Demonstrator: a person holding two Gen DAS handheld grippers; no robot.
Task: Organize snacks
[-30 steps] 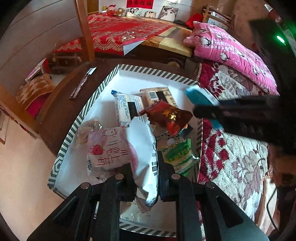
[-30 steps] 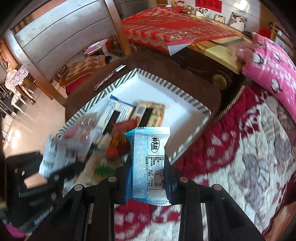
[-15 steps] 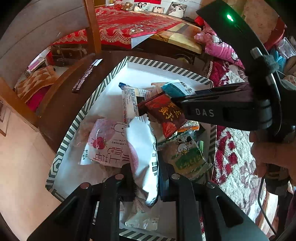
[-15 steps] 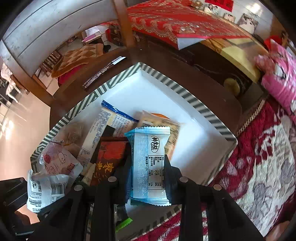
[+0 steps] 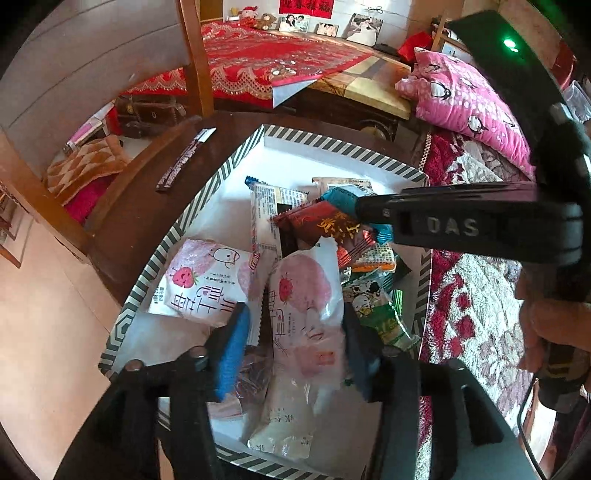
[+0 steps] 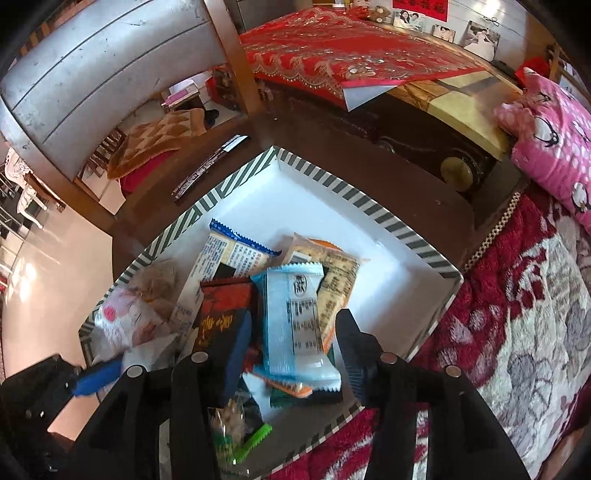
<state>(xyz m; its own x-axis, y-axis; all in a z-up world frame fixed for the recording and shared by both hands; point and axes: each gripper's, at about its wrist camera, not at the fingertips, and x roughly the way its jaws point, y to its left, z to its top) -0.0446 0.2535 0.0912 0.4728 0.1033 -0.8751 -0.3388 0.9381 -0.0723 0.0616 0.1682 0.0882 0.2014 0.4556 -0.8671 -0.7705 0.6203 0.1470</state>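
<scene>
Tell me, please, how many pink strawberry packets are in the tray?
2. One strawberry packet lies flat at the tray's left side; the other stands between the left gripper's opening fingers. More may be hidden under the pile.

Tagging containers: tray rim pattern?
Dark green and white stripes on the tray rim, clearest in the right wrist view.

A pink penguin pillow (image 5: 469, 110) lies near a red embroidered cloth (image 5: 269, 62) and framed photos (image 5: 325, 27).

Mixed snack packets (image 5: 314, 236) lie heaped in the white striped-rim tray (image 5: 207, 195); a pale-blue packet (image 6: 295, 317) tops them.
</scene>
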